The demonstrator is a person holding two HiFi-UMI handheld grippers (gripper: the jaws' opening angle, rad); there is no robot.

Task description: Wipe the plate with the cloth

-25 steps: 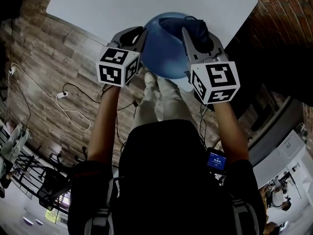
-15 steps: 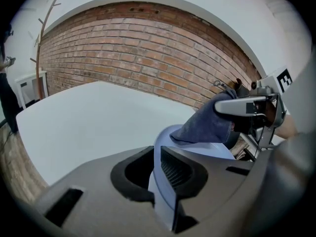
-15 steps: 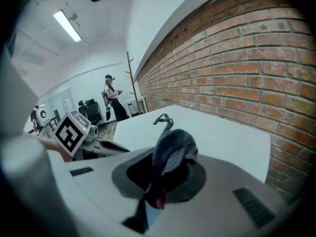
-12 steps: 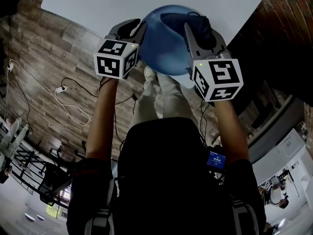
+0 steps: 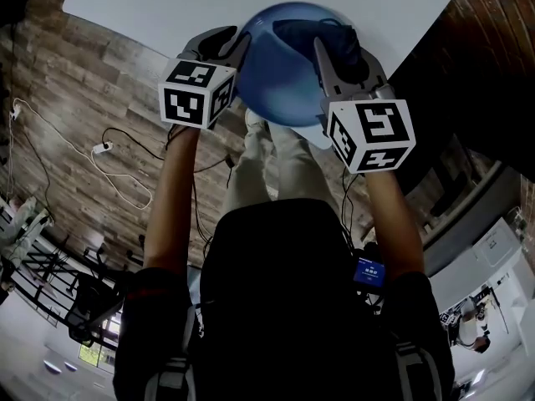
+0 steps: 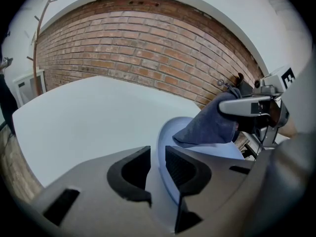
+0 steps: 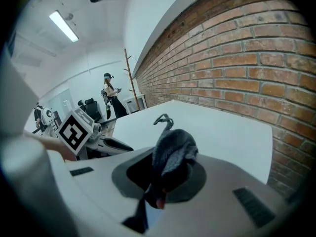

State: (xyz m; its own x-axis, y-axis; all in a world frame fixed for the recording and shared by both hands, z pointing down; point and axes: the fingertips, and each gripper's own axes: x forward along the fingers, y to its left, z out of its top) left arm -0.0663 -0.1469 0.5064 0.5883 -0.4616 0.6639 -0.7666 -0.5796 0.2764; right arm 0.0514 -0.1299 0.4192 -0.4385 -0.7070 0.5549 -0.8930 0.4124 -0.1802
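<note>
Left gripper view, left gripper (image 6: 157,168) clamped on plate (image 6: 171,131), right gripper (image 7: 165,176) clamps cloth (image 7: 174,149)

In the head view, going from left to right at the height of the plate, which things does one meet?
The wooden floor, left tool, blue plate, right tool shut on the cloth, brick wall.

There is one blue plate (image 5: 280,78). There is one dark cloth (image 5: 336,42). There is one white table (image 5: 167,7). There are two claws, the left claw (image 6: 157,168) and the right claw (image 7: 159,184). There are two marked cubes, the left cube (image 5: 194,94) and the right cube (image 5: 370,134).
</note>
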